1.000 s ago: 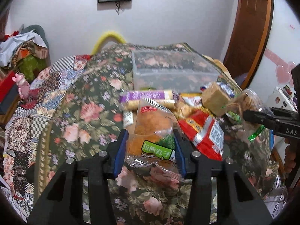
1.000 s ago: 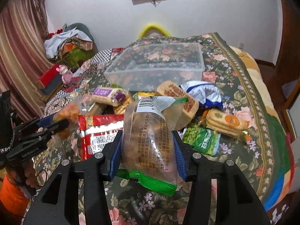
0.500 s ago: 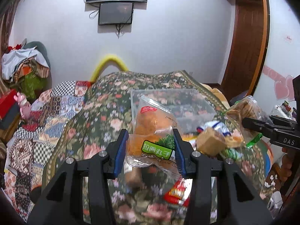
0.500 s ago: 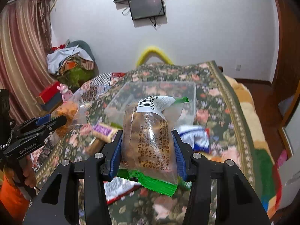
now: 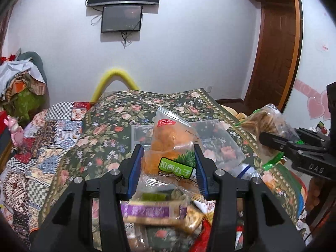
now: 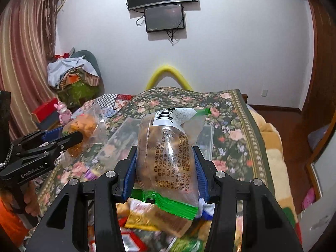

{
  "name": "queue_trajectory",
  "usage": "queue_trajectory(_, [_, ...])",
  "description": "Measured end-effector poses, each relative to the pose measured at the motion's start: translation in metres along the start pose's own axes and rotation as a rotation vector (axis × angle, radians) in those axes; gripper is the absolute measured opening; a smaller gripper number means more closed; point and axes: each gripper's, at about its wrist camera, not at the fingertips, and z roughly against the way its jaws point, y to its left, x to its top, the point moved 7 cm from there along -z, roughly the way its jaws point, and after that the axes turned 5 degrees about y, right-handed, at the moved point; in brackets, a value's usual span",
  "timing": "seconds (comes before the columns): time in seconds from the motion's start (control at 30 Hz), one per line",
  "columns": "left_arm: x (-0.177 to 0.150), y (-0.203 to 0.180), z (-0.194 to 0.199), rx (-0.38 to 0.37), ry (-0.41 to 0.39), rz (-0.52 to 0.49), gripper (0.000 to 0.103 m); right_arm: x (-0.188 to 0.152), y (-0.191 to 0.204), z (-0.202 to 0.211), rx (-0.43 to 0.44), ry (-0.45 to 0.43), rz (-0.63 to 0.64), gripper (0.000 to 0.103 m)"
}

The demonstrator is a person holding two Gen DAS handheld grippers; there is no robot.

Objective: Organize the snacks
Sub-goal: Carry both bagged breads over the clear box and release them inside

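Left gripper [image 5: 169, 168]: lower centre of the left wrist view, blue pads pressed on both sides of an orange snack bag [image 5: 172, 145]; jaws narrow, holding it.
Orange snack bag: clear wrapper, red logo at the top, green label near the bottom; it stands upright between the pads, in front of the clear plastic bin [image 5: 218, 145]. In the right wrist view it shows at middle left, in the other gripper's tips.
Right gripper [image 6: 166, 171]: lower centre of the right wrist view, blue pads clamped on a brown snack bag [image 6: 168, 153]; jaws narrow, holding it.
Brown snack bag: clear wrapper with a barcode sticker on top and a green sealed edge hanging below the pads. In the left wrist view it shows at middle right.
Clear plastic bin: on the floral bedspread [image 5: 100, 134], centre of both views, partly hidden behind the held bags.
Loose snacks: a purple-labelled packet [image 5: 151, 212] and others lie at the bottom of both frames, blurred.
Background: two dark screens [image 6: 163, 4] on the white wall, upper centre; striped curtain [image 6: 23, 63] at upper left of the right wrist view.
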Motion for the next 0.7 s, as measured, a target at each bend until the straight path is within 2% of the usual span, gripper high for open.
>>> queue_trajectory(0.37, [0.022,0.005,-0.067,-0.023,0.074,0.005,0.046,0.012,-0.027,-0.056,-0.028,0.085,-0.008,0.046])
queue_trajectory(0.53, [0.022,0.014,-0.104,-0.027,0.150,0.025,0.046,0.007,-0.036,-0.086,-0.021,0.170,-0.008,0.046])
queue_trajectory(0.7, [0.015,0.017,-0.133,-0.015,0.223,0.002,0.046,-0.003,-0.040,-0.111,-0.008,0.261,0.030,0.046])
